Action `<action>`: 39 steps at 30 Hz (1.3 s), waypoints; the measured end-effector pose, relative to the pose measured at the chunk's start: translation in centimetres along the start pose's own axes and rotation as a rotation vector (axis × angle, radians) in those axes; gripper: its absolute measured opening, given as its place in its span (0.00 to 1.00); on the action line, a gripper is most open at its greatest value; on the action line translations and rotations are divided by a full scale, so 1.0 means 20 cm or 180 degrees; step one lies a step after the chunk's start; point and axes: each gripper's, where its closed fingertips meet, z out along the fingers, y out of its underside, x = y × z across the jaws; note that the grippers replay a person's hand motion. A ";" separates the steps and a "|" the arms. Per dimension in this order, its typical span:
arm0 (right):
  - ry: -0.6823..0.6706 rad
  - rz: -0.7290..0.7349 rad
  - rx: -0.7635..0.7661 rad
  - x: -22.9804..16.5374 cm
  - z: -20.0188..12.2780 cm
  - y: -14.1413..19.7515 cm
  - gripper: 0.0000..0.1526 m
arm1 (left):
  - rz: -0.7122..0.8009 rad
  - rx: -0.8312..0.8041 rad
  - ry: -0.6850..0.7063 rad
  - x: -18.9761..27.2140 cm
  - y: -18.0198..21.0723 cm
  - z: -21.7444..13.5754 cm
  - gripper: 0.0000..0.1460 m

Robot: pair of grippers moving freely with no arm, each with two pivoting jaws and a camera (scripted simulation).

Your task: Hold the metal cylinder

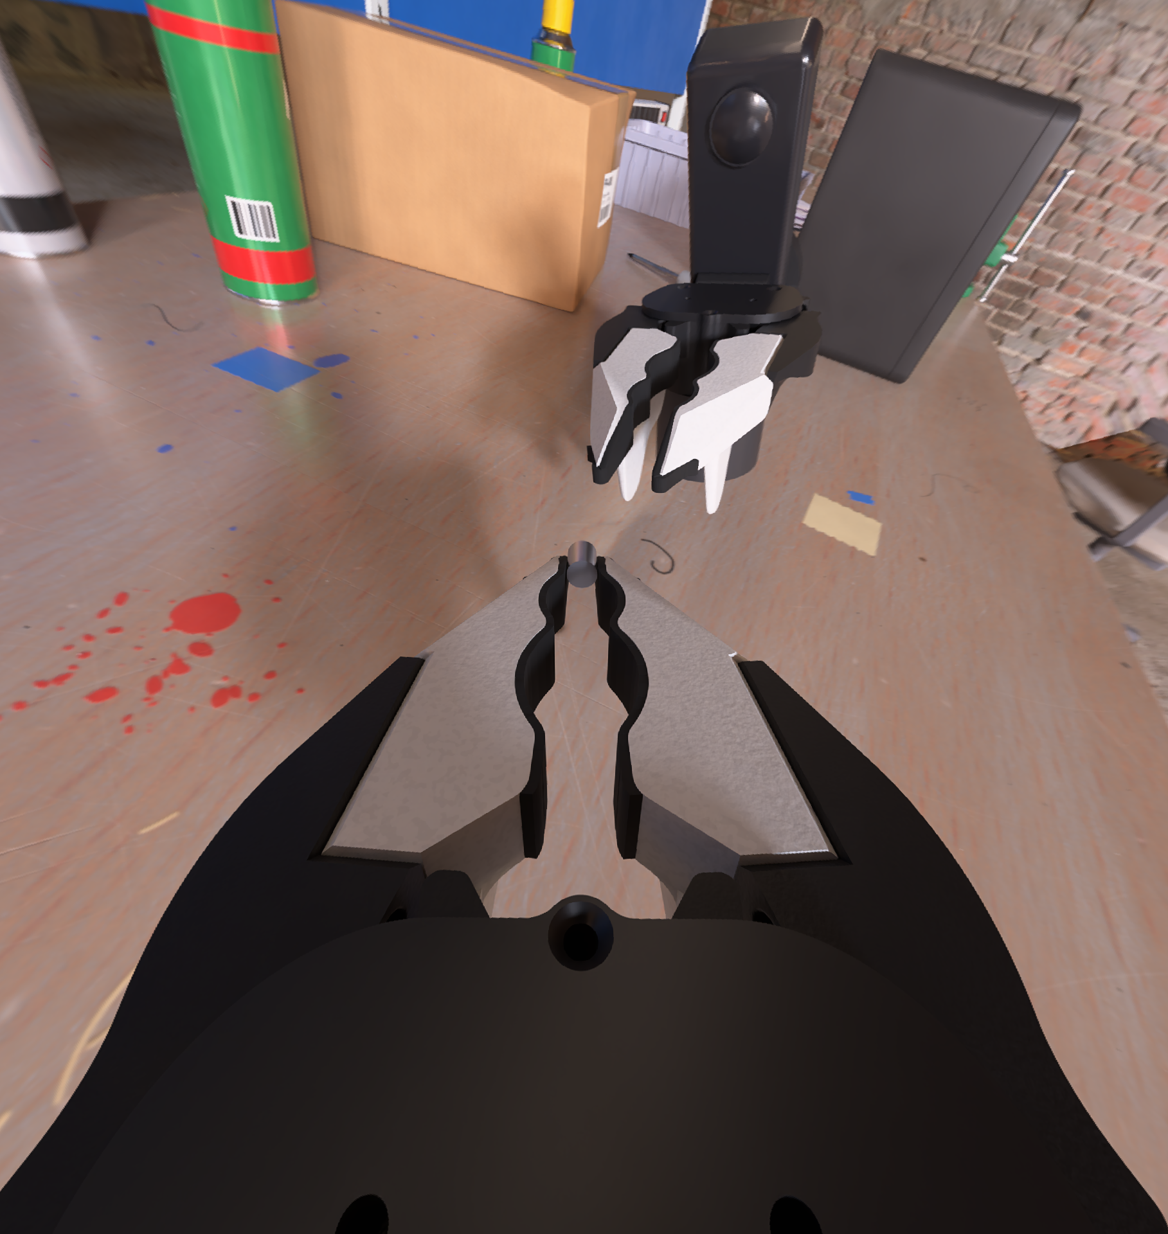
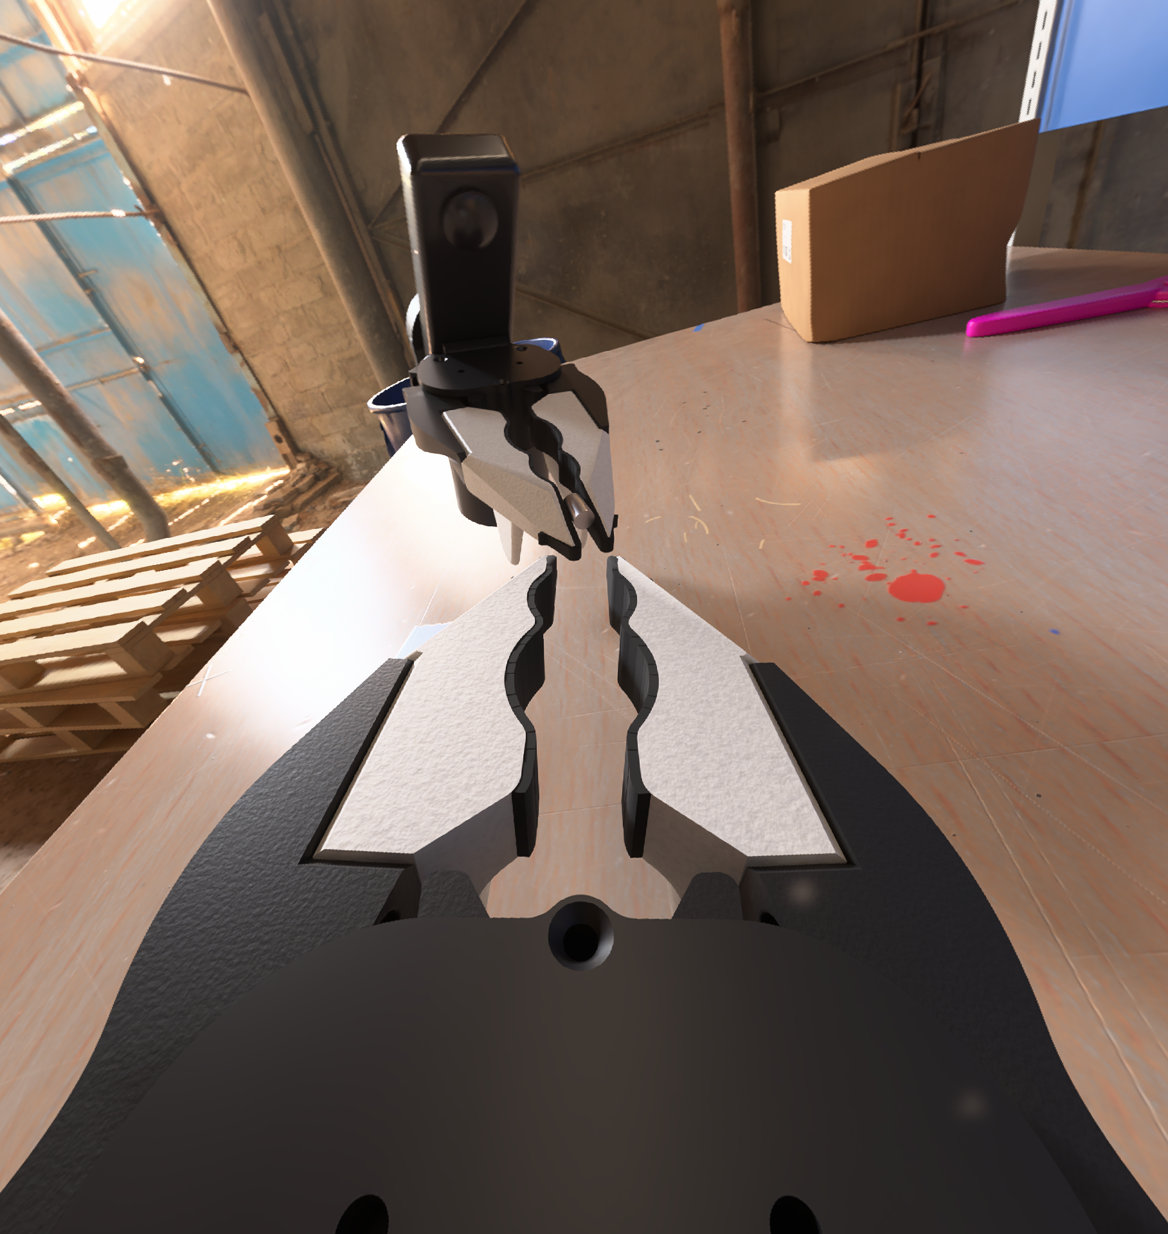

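The metal cylinder (image 1: 581, 575) is small, short and grey, and it sits pinched between the tips of my left gripper (image 1: 581, 564), which is shut on it and holds it above the wooden table (image 1: 300, 701). In the right wrist view the cylinder (image 2: 580, 511) shows between the left gripper's (image 2: 591, 537) tips. My right gripper (image 2: 581, 564) is open and empty, tips pointing at the left gripper and a short way from it. It also shows in the left wrist view (image 1: 674, 491), hovering just beyond the cylinder and a little to the right.
A green can with red bands (image 1: 234, 147), a cardboard box (image 1: 461, 167), a black box (image 1: 928, 214) and a white roll (image 1: 6, 167) stand at the table's far side. Pink scissors (image 2: 1088, 304) lie near the box. The table edge (image 2: 300, 567) runs behind the left gripper.
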 end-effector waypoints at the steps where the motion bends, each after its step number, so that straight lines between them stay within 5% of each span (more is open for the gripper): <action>1: 0.0027 -0.0003 0.0002 0.00 0.00 0.00 0.10 | 0.0064 0.0012 -0.0059 -0.01 0.00 0.00 0.05; 7: 0.0195 0.0012 0.0051 0.02 0.02 -0.01 0.10 | 0.0504 -0.0004 -0.0463 -0.03 -0.01 -0.02 0.05; 32: 0.0458 0.0136 0.0070 0.02 0.07 0.00 0.11 | 0.0709 0.0064 -0.0450 -0.04 0.00 -0.07 0.05; 39: 0.0180 0.0157 0.0052 -0.01 0.04 0.00 0.10 | 0.0242 0.0125 -0.0095 0.00 0.00 -0.04 0.05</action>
